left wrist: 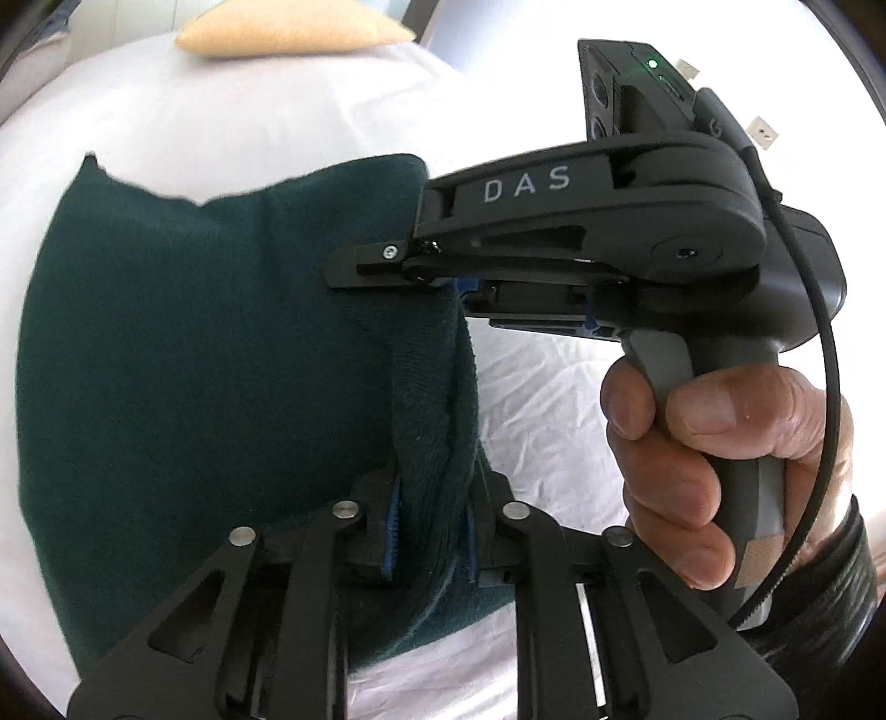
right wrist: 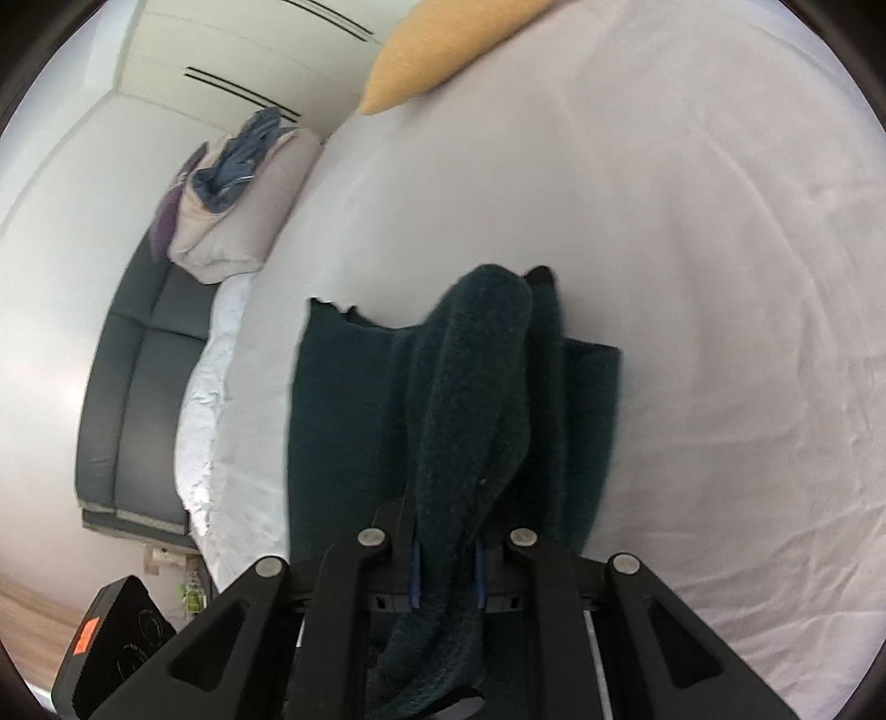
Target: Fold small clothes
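I am in the middle of a fold: my left tongs (left wrist: 429, 531) and right tongs (right wrist: 446, 567) each pinch an edge of the dark green knitted cloth (left wrist: 194, 360) over the white bed (right wrist: 720, 332). Next I must lay it down evenly and let go.

Showing plain dark teal, no pattern: cloth (left wrist: 194, 360). Lying plain white under it: sheet (right wrist: 720, 332). Showing black frames with blue pads: left gripper (left wrist: 429, 531) and right gripper (right wrist: 447, 570). Glowing green on the right gripper's black body: light (left wrist: 652, 62). Sitting pale orange at the far edge: cushion (right wrist: 443, 50). Showing dark grey at the bedside: sofa (right wrist: 138, 387). Wearing black: sleeve (left wrist: 830, 576).
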Motion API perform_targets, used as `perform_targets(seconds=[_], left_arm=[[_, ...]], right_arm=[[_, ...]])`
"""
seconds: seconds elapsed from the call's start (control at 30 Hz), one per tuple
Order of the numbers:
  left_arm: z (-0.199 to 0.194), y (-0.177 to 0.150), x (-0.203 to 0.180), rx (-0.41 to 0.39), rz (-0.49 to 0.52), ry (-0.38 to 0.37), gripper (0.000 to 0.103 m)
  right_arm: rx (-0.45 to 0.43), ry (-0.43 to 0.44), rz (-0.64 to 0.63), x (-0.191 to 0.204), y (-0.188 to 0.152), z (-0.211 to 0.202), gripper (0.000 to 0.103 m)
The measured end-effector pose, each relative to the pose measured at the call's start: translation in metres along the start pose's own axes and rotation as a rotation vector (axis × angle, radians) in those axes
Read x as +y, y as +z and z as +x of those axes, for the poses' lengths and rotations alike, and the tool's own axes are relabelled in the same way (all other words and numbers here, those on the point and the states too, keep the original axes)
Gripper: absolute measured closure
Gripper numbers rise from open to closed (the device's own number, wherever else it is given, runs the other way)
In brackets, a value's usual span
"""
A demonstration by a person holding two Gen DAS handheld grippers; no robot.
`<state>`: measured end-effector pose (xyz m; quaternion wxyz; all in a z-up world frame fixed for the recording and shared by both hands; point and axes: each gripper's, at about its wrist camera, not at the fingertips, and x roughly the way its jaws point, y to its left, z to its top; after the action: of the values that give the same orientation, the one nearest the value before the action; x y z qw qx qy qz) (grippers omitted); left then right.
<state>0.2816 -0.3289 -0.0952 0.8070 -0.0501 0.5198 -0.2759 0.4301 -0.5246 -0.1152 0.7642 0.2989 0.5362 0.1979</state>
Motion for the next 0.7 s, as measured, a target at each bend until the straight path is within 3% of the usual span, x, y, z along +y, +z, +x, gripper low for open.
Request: perform_targets(seconds=[0.1,0.2,0.27,0.37,0.47,0.6,0.7], left_arm=[[-0.010,-0.007,0.005,0.026,-0.029,-0.078,0.071],[-0.038,-0.025,0.010,0.042,-0.025,-0.192,0.046],[-0.061,-0.039,0.018,0.035,-0.038,-0.284,0.046],[-0.087,-0.045,0.045,-0.016,-0.080,-0.334,0.046],[-0.099,-0.023,0.083,-0.084,-0.087,-0.269,0.046],[-0.106,-0.009,0.124,-0.131,-0.142,-0.215,0.046],[-0.105,0.006,0.142,-0.129,-0.136,-0.181,0.046]], right_arm=[[-0.010,0.029,0.057,-0.018,-0.002,0.004,0.088],[-0.023,0.089,0.100,-0.026,-0.009,-0.001,0.079],[-0.036,0.112,0.117,-0.023,-0.013,-0.007,0.066],[-0.081,0.145,0.139,-0.021,-0.025,-0.024,0.042],[-0.115,0.156,0.141,-0.015,-0.047,-0.042,0.035],[-0.109,0.142,0.060,0.004,-0.078,-0.050,0.036],[-0.060,0.084,0.054,0.007,-0.092,-0.036,0.052]])
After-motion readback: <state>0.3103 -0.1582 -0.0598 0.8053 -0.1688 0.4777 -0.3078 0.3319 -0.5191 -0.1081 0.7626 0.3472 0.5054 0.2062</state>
